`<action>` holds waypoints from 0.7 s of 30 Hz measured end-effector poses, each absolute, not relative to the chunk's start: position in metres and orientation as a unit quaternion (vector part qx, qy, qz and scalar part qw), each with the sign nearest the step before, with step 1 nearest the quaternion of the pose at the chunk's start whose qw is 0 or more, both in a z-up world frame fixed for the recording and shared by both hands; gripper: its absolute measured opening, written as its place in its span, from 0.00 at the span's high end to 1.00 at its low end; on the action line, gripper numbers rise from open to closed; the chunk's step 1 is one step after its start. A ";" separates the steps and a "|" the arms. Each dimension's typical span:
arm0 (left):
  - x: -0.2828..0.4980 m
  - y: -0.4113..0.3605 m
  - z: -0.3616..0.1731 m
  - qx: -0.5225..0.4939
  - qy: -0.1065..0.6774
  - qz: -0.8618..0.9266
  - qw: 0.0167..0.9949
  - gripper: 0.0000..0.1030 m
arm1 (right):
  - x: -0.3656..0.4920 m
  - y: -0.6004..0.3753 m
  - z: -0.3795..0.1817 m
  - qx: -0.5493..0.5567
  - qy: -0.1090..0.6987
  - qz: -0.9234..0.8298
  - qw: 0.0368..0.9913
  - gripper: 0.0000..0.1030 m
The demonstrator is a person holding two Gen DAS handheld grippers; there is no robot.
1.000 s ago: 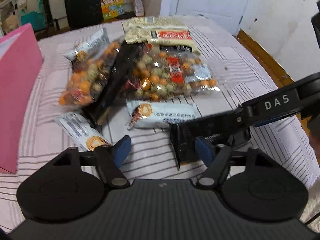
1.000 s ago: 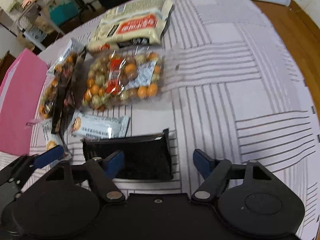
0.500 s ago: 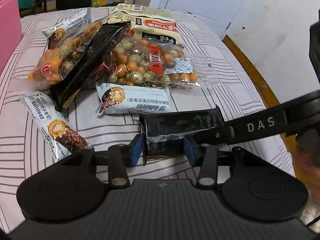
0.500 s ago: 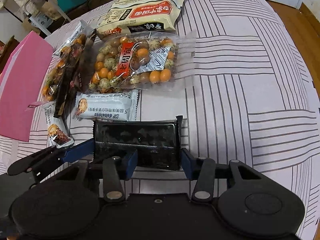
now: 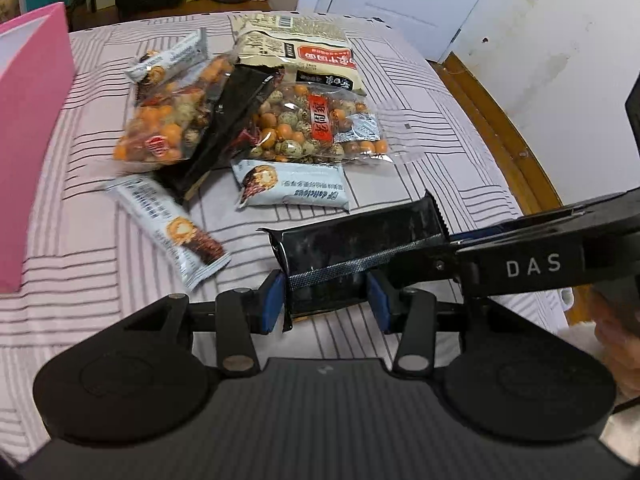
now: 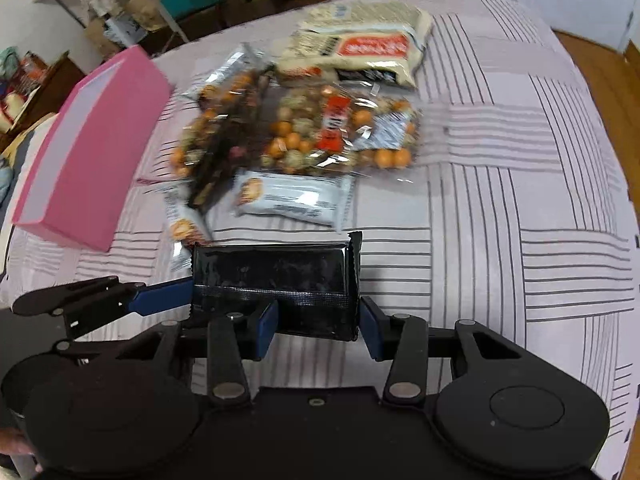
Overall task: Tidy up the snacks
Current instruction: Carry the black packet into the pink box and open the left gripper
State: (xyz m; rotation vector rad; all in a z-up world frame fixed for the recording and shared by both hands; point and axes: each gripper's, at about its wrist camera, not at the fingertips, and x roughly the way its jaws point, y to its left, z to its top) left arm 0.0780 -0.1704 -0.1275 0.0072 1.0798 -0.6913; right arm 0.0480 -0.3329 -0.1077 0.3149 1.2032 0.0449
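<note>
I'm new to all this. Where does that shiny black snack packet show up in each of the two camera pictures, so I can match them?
Left wrist view: the black packet sits low and centre, its near end between the left gripper, with the right gripper reaching in from the right side.
Right wrist view: the black packet lies low and centre, gripped by the right gripper.
Shared landmark: the pink box, at left in both.

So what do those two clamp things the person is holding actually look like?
Both are matte black plastic. The left gripper and right gripper each have two rounded disc housings, jointed black finger links with silver pivot pins, and blue pads. One finger bears white "DAS" lettering. No cables or sleeves are clearly visible.
</note>
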 end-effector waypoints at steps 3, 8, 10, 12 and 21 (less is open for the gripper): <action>0.070 -0.155 -0.114 0.002 0.497 -0.320 0.807 0.57 | 0.042 -0.318 -0.093 0.136 0.555 0.029 0.820 0.52; 0.059 -0.124 -0.089 0.003 0.480 -0.312 0.820 0.58 | 0.038 -0.291 -0.070 0.126 0.542 0.052 0.829 0.52; 0.057 -0.107 -0.079 -0.003 0.474 -0.308 0.825 0.58 | 0.039 -0.279 -0.061 0.125 0.535 0.070 0.832 0.52; 0.057 -0.087 -0.070 -0.008 0.468 -0.302 0.830 0.58 | 0.039 -0.266 -0.051 0.123 0.525 0.092 0.837 0.52; 0.074 -0.009 -0.033 -0.014 0.423 -0.254 0.870 0.57 | 0.070 -0.196 -0.014 0.094 0.470 0.159 0.863 0.56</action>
